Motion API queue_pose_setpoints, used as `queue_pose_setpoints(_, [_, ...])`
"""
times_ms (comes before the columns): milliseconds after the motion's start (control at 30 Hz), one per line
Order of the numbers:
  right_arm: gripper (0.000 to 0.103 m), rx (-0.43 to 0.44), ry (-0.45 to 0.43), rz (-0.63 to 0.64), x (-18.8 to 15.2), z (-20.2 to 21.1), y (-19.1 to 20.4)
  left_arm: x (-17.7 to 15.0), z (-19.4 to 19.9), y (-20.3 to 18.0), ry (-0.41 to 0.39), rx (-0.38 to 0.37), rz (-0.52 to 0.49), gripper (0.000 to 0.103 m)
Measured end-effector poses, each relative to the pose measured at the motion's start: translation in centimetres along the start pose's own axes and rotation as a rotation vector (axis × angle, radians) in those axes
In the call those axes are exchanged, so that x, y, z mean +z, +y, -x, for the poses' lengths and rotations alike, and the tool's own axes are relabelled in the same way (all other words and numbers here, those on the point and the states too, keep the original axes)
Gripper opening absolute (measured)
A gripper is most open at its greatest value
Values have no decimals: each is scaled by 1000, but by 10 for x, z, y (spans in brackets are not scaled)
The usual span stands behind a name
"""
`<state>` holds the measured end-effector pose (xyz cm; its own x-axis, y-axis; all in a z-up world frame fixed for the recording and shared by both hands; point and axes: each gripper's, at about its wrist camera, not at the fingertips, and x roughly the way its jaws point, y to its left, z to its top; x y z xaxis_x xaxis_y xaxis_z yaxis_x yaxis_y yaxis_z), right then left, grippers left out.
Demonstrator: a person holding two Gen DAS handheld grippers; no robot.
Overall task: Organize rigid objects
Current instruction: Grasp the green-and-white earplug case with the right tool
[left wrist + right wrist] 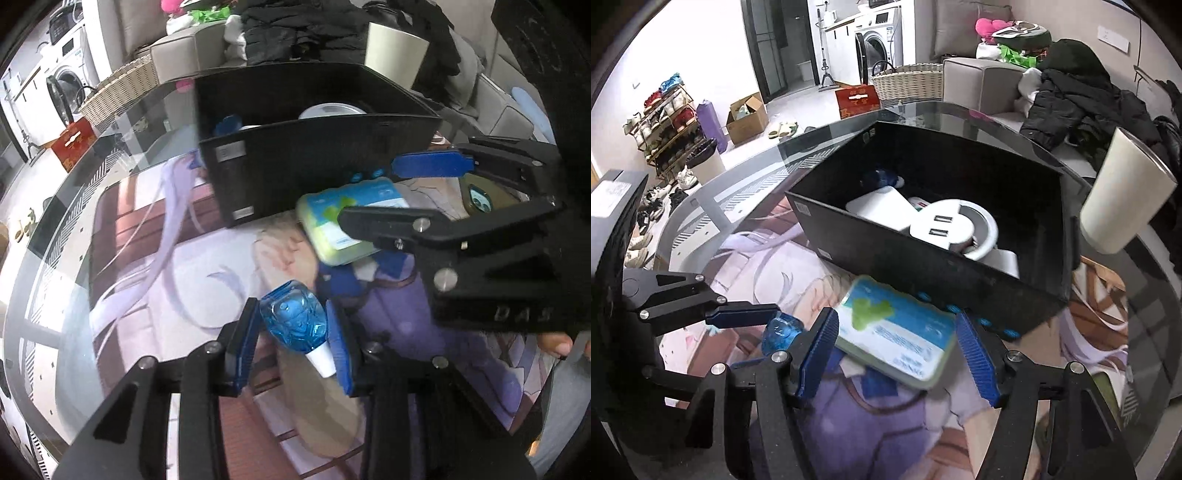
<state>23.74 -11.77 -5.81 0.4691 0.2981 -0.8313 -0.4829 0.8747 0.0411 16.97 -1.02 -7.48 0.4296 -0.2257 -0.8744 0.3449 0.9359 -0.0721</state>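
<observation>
Beside black bin [871,243], left gripper [291,325] clamps slick blue bottle [293,319]; right gripper [897,350] jaws apart around flat soft-looking pack [897,332]; grip its long edges

1. In the left wrist view, the black box [317,162] shows only slivers of its contents over the near wall: a blue piece and a white rounded top, neither identifiable.
2. The right tool [391,192], at centre right of that view, covers part of the green and blue packet [332,206] and most of a phone [480,199] behind it.
3. At the lower right edge, a fingertip [554,343] is cut off by the frame.
4. In the right wrist view, the blue bottle [783,332] at lower left is half hidden behind tool fingers.
5. The packet's print is blurred, unreadable.
6. The cream cup [1126,199] at right loses its base to blur.
</observation>
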Motion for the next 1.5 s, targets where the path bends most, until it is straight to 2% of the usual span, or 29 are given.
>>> queue_pose_setpoints(233, [68, 23, 14, 21, 6, -14, 11, -13, 6, 17, -7, -2, 35, 35])
queue_pose_setpoints(367, [74, 28, 28, 48, 1, -23, 15, -15, 5, 14, -7, 1, 33, 35])
queue_pose_setpoints(500, [74, 17, 56, 77, -1, -25, 20, -14, 4, 12, -7, -3, 36, 35])
queue_pose_setpoints(633, [74, 52, 87, 63, -7, -19, 20, -12, 3, 9, -7, 2, 35, 35])
queue_pose_setpoints(700, [74, 83, 90, 23, -10, -14, 15, -10, 2, 9, -8, 6, 38, 35])
queue_pose_setpoints(833, [74, 56, 84, -30, -14, -12, -2, -3, -2, 11, -13, 29, 39, 35])
queue_pose_setpoints(967, [74, 67, 99, -105, -19, -16, -19, 10, -9, 16, -20, 54, 46, 35])
queue_pose_setpoints(1133, [74, 19, 78, -157, -20, -12, -35, 26, -19, 15, -37, 79, 23, 35])
queue_pose_setpoints(1300, [74, -11, 84, -172, -21, -14, -42, 32, -22, 10, -36, 69, 11, 35])
queue_pose_setpoints(1500, [74, -132, 74, -141, -22, -7, -49, 31, -21, 12, -39, 66, 16, 35])
